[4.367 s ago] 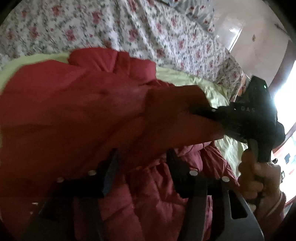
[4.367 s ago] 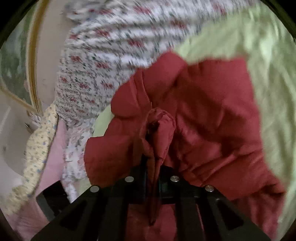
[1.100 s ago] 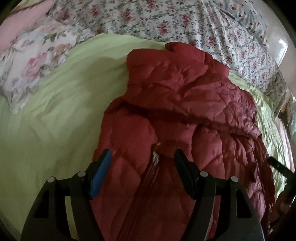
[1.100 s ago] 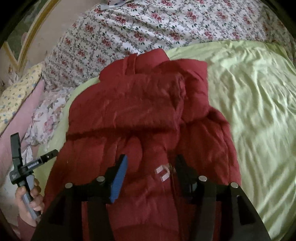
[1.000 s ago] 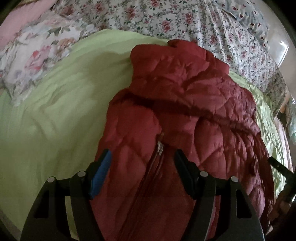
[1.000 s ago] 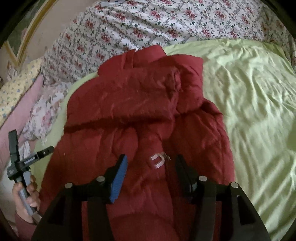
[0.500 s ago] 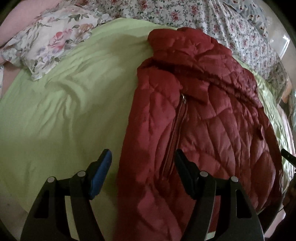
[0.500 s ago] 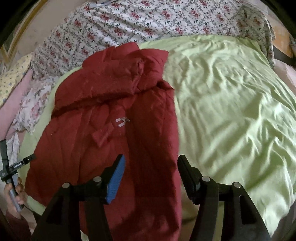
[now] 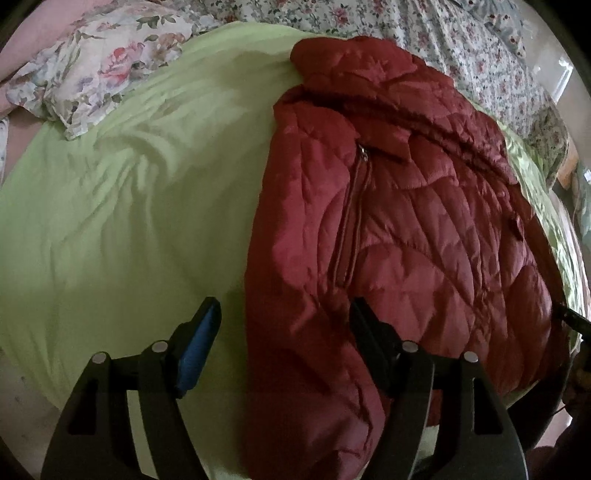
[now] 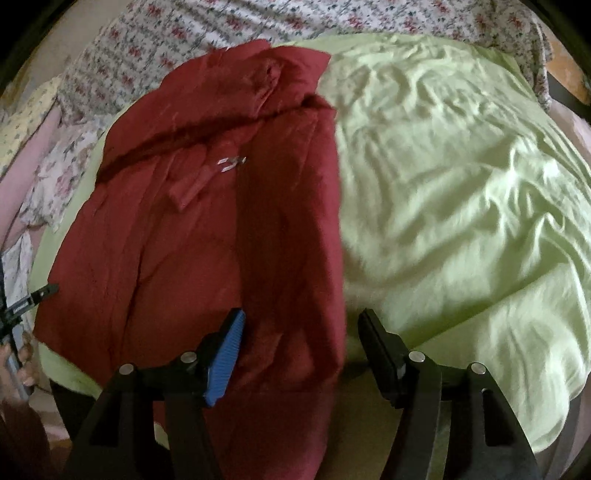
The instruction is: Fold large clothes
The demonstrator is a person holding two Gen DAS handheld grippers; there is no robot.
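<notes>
Bedding fills both of your views: a light green sheet [image 9: 122, 206] covers the mattress, with a floral quilt [image 10: 192, 33] along its far side and a floral pillow [image 9: 99, 70] at one far corner. The red quilted jacket [image 9: 399, 236] lies spread on the sheet, collar toward the quilt and hem reaching the near edge of the bed. Its sleeves are folded across the upper body, and a closed zipper [image 9: 351, 214] runs down the front.

Your left gripper [image 9: 284, 325] hangs over the jacket's near left edge; its jaws are opening, with the jacket's edge below the gap and neither pad pressing it. Your right gripper [image 10: 301, 334] is spread over the jacket's near right edge, its pads clear of the fabric. In the right view, your left hand [image 10: 22, 365] appears at the frame's edge.
</notes>
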